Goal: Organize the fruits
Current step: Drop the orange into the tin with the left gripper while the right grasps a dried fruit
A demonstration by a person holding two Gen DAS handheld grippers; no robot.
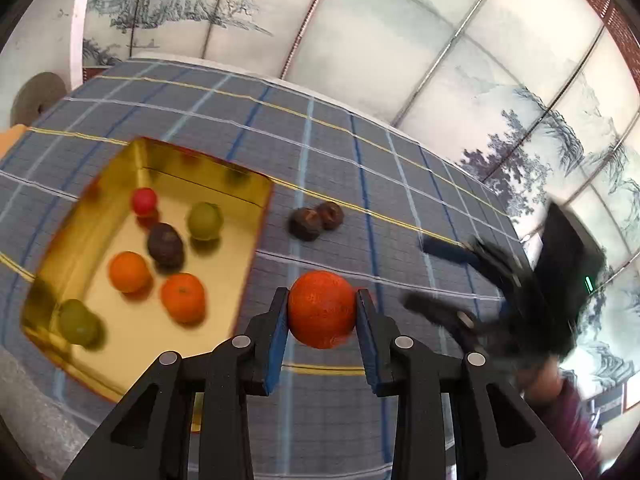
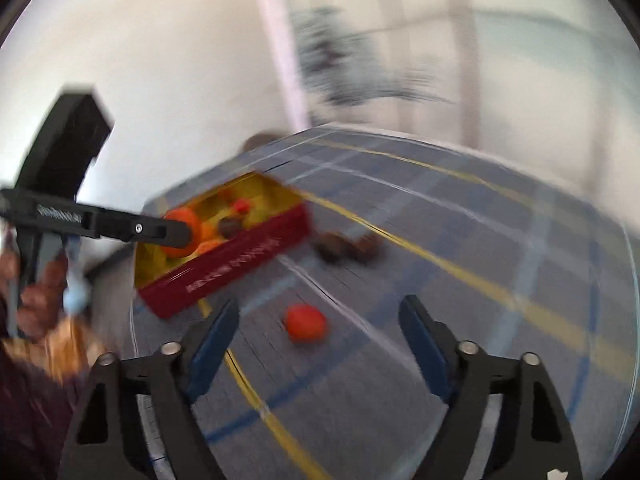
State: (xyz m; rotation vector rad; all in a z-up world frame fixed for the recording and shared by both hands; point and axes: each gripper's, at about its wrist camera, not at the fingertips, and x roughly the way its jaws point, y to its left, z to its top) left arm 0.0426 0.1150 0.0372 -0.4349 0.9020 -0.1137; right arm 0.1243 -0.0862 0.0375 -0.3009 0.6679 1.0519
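My left gripper (image 1: 322, 312) is shut on an orange (image 1: 322, 309) and holds it above the plaid cloth, just right of the gold tray (image 1: 96, 216). The tray holds two oranges (image 1: 129, 272), two green fruits (image 1: 205, 221), a dark fruit (image 1: 165, 245) and a small red fruit (image 1: 144, 201). Two dark fruits (image 1: 316, 218) lie on the cloth beyond the held orange. My right gripper (image 2: 320, 336) is open and empty above a small red-orange fruit (image 2: 305, 323) on the cloth. It also shows blurred at the right of the left wrist view (image 1: 452, 276).
The tray's outer wall is dark red (image 2: 232, 272). The left gripper (image 2: 120, 228) reaches in from the left in the right wrist view. The plaid tablecloth (image 1: 360, 152) covers the table; painted wall panels (image 1: 440, 40) stand behind it.
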